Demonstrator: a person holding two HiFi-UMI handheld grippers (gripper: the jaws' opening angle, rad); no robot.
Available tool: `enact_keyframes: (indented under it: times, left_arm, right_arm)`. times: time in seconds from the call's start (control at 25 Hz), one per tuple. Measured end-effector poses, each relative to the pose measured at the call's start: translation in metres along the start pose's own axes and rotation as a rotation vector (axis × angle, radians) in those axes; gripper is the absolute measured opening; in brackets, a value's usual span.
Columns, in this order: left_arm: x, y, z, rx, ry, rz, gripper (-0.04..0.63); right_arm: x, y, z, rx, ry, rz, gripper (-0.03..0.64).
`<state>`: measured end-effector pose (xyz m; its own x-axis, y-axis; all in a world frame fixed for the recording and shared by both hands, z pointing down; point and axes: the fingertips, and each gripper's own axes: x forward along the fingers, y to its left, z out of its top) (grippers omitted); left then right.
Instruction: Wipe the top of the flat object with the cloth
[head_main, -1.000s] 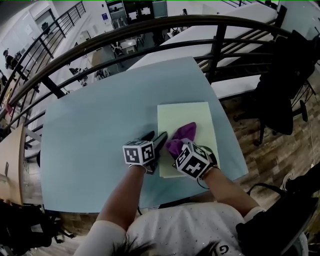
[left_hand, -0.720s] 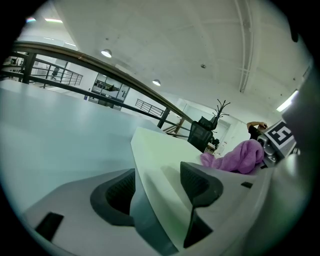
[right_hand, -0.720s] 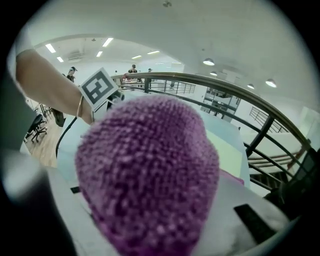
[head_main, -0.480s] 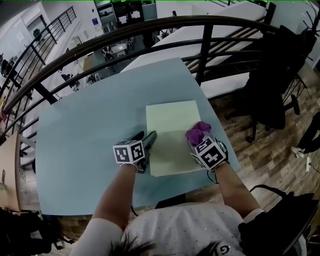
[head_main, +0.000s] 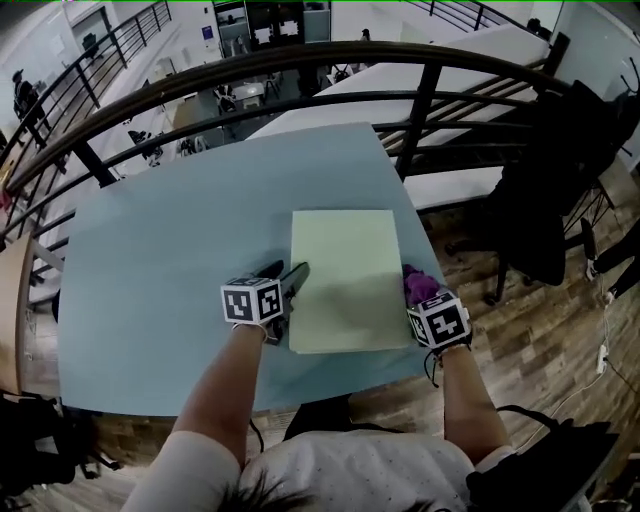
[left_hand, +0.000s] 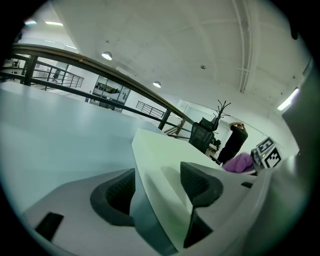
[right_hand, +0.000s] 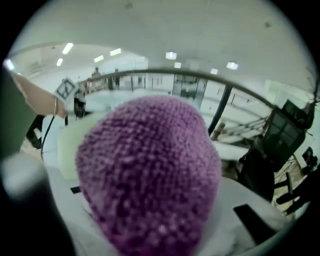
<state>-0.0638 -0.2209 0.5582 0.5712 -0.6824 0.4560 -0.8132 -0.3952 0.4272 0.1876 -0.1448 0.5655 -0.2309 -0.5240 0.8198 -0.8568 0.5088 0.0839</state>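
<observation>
A pale green flat pad (head_main: 345, 275) lies on the light blue table (head_main: 170, 250). My left gripper (head_main: 287, 272) sits at the pad's left edge, open, one finger on the table and the other over the pad. In the left gripper view the pad (left_hand: 160, 150) runs between the fingers (left_hand: 200, 182). My right gripper (head_main: 424, 298) is shut on a bunched purple cloth (head_main: 419, 283), just past the pad's right edge near the table's rim. The cloth (right_hand: 150, 170) fills the right gripper view and hides the jaws.
A dark curved railing (head_main: 300, 60) runs behind the table. A black chair draped with dark clothing (head_main: 550, 190) stands to the right on the wooden floor (head_main: 500, 300). The table's right edge is close beside the right gripper.
The right gripper has carried the cloth rightward across the pad, from its near-left part to beyond its right edge. The left gripper has stayed at the pad's left edge.
</observation>
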Motion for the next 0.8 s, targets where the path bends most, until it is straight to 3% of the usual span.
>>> enact_keyframes:
  times: [0.04, 0.08, 0.2, 0.36, 0.44, 0.6, 0.68, 0.72, 0.8]
  left_arm:
    - [-0.001, 0.000, 0.000, -0.005, -0.003, -0.001, 0.279]
    - [-0.002, 0.000, 0.000, -0.010, -0.005, -0.003, 0.279]
    - [-0.001, 0.000, -0.001, -0.023, -0.001, -0.014, 0.279]
    - [0.004, 0.001, 0.001, -0.023, 0.012, -0.027, 0.279]
    - [0.004, 0.002, 0.001, -0.030, 0.024, -0.036, 0.279]
    - [0.004, 0.000, 0.001, -0.026, 0.028, -0.049, 0.279]
    - [0.006, 0.001, 0.002, -0.034, 0.040, -0.062, 0.279]
    - [0.006, 0.001, 0.001, -0.047, 0.053, -0.076, 0.279]
    - [0.006, 0.002, -0.001, -0.082, 0.091, -0.110, 0.279]
  right_arm:
    - [0.005, -0.001, -0.020, 0.002, 0.076, 0.009, 0.032]
    - [0.007, -0.004, -0.031, 0.017, 0.088, 0.005, 0.034]
    - [-0.001, -0.020, -0.028, 0.116, -0.052, -0.063, 0.032]
    - [-0.033, -0.027, 0.030, 0.060, -0.240, -0.102, 0.034]
    - [-0.053, -0.002, 0.079, 0.034, -0.370, 0.000, 0.034]
    - [-0.086, 0.104, 0.162, 0.050, -0.582, 0.476, 0.035]
    - [-0.081, 0.157, 0.172, 0.066, -0.535, 0.659, 0.035]
    - [-0.068, 0.178, 0.166, 0.058, -0.459, 0.688, 0.034]
    - [-0.037, 0.205, 0.140, -0.008, -0.266, 0.649, 0.034]
